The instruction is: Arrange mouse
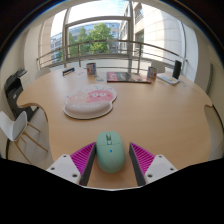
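I've got the gripper low over the table, its 2 fingers spread either side of the mint mouse. Whether the pads are pressing on it, I can't tell; it may just be resting on the wood. Looks to me like the pickup or the set-down step. Beyond it sits a pink-and-white mat, probably the target. Next I'd need a firm squeeze, then a carry forward and slightly left.

Low over table, facing windows
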A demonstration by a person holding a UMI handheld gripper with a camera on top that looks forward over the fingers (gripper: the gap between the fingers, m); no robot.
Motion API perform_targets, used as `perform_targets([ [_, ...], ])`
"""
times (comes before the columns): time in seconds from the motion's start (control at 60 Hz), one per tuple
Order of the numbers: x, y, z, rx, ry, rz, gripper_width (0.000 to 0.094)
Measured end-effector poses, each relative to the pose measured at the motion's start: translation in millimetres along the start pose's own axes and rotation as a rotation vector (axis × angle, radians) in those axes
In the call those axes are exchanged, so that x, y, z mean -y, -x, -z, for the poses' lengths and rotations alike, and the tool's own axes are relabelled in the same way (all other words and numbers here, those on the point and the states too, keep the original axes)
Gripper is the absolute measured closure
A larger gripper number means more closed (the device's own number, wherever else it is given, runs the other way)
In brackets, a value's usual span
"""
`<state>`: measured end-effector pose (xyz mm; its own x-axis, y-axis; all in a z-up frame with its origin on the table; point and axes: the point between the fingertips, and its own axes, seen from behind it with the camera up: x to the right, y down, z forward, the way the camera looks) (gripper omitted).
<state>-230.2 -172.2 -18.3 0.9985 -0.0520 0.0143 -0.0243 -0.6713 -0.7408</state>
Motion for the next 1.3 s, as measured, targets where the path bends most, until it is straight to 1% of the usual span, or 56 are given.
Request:
perform_targets([
  [0.05, 3, 5, -5, 0.02, -0.012, 0.016, 0.0412],
  [0.067, 4, 6, -5, 0.022, -0.017, 0.021, 0.0429],
  [0.183, 5, 6, -5, 0.016, -0.036, 0.038, 0.0483],
  [0.317, 7, 3, -4, -0.002, -0.018, 0.021, 0.0538],
  [0.4, 24, -7, 6, -0.027, -0.035, -0.003, 0.0537],
  [0.45, 47, -15, 11, -0.053, -0.068, -0.01, 0.0538],
  [0.5, 81, -26, 18, -0.081, -0.122, -0.024, 0.0538],
  [0.533, 108, -31, 24, -0.09, -0.152, -0.026, 0.0539],
  [0.583, 153, -37, 29, -0.11, -0.23, -0.032, 0.0538],
  [0.633, 202, -38, 33, -0.121, -0.284, -0.028, 0.0538],
  [0.733, 278, -20, 27, -0.108, -0.382, -0.028, 0.0539],
  [0.783, 301, -2, 10, -0.085, -0.405, -0.016, 0.0541],
  [0.85, 310, 24, -22, -0.048, -0.386, -0.019, 0.0539],
  [0.9, 301, 40, -53, -0.023, -0.336, -0.019, 0.0539],
  [0.933, 291, 50, -75, -0.009, -0.295, -0.02, 0.054],
  [0.95, 273, 61, -90, -0.003, -0.282, -0.021, 0.0541],
  [0.983, 266, 68, -102, 0.01, -0.236, -0.023, 0.0539],
  [1.05, 237, 76, -132, 0.014, -0.151, -0.024, 0.0538],
  [1.083, 218, 78, -153, 0.014, -0.127, -0.02, 0.0534],
  [1.117, 207, 81, -160, 0.012, -0.101, -0.02, 0.0528],
  [1.167, 195, 83, -166, 0.012, -0.061, -0.023, 0.0484],
  [1.25, 178, 85, -175, 0.018, -0.018, -0.027, 0.0431],
  [1.3, 178, 83, -173, 0.008, -0.022, -0.016, 0.0372],
])
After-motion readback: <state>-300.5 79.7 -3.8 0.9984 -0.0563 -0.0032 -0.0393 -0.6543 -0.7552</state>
